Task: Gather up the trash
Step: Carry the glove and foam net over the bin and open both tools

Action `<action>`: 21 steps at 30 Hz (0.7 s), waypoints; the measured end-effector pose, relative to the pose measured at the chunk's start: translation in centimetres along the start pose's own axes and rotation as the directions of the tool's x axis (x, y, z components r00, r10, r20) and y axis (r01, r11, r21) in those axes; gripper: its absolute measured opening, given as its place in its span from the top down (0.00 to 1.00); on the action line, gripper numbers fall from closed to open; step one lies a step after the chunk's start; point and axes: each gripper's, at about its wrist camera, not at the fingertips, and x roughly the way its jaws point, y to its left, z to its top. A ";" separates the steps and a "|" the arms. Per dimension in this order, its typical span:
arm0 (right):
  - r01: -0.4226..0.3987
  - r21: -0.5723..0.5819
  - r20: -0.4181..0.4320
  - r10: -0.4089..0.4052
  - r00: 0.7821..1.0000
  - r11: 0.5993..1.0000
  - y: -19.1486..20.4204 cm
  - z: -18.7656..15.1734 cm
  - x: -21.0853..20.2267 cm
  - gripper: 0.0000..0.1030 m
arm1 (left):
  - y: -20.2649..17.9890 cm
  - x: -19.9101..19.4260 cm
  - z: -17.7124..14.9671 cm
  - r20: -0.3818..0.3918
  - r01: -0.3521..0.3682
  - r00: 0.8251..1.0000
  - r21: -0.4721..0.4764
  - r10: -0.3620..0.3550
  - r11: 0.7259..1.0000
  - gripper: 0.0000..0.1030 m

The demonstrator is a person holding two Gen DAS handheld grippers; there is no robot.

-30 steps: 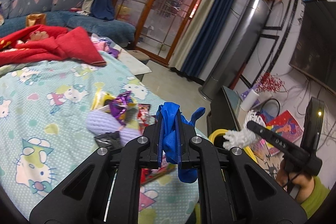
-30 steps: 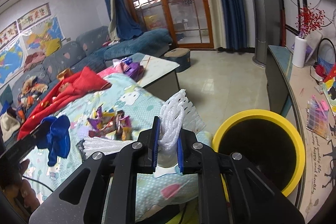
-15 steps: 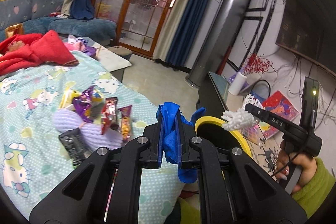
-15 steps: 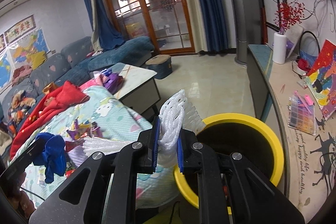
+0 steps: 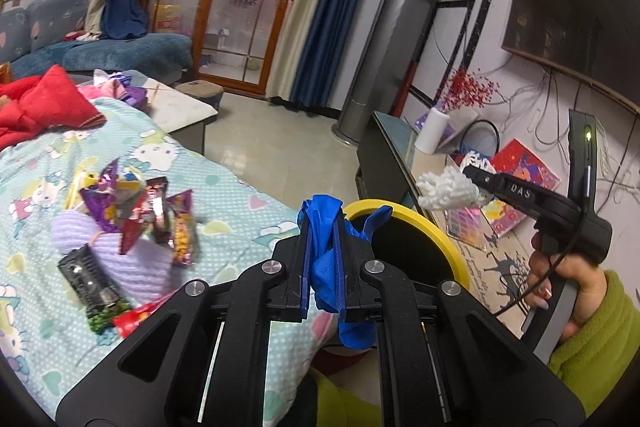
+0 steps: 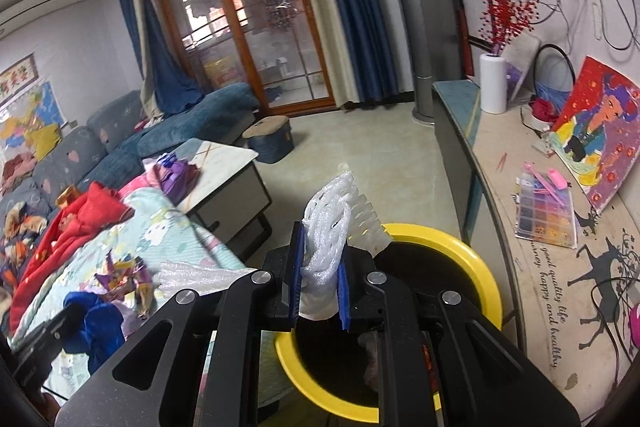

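Note:
My left gripper [image 5: 323, 227] is shut on a crumpled blue glove [image 5: 326, 259], held just left of the yellow-rimmed bin [image 5: 432, 227]. My right gripper [image 6: 320, 251] is shut on a white foam net [image 6: 332, 223] and hangs over the near left rim of the same bin [image 6: 472, 259], whose inside is dark. In the left wrist view the right gripper [image 5: 470, 183] with the foam net [image 5: 444, 189] hovers beyond the bin. Several snack wrappers [image 5: 140, 211] lie on the cartoon-print cloth [image 5: 224, 187].
A lilac cloth [image 5: 76, 235] and a black wrapper [image 5: 90, 279] lie among the wrappers. A red garment [image 6: 80, 223] lies farther back, and a low table [image 6: 224, 171] stands beyond. A long cabinet [image 6: 520, 267] with a bead box and painting runs along the right of the bin.
Both grippers have swung right, from over the cloth toward the bin, each keeping its load. The bin now fills the right wrist view below the foam net.

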 end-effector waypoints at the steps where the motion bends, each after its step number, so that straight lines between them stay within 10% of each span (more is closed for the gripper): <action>1: 0.008 0.007 0.000 -0.008 1.000 1.000 -0.4 0.0 0.1 0.86 | -0.3 0.3 -0.1 -0.006 0.005 1.000 0.007 -0.005 1.000 0.95; 21: 0.144 0.069 -0.034 -0.142 0.989 0.987 -7.1 -0.7 2.8 0.86 | -5.7 7.7 -2.2 -0.144 0.105 0.986 0.135 -0.085 0.985 0.95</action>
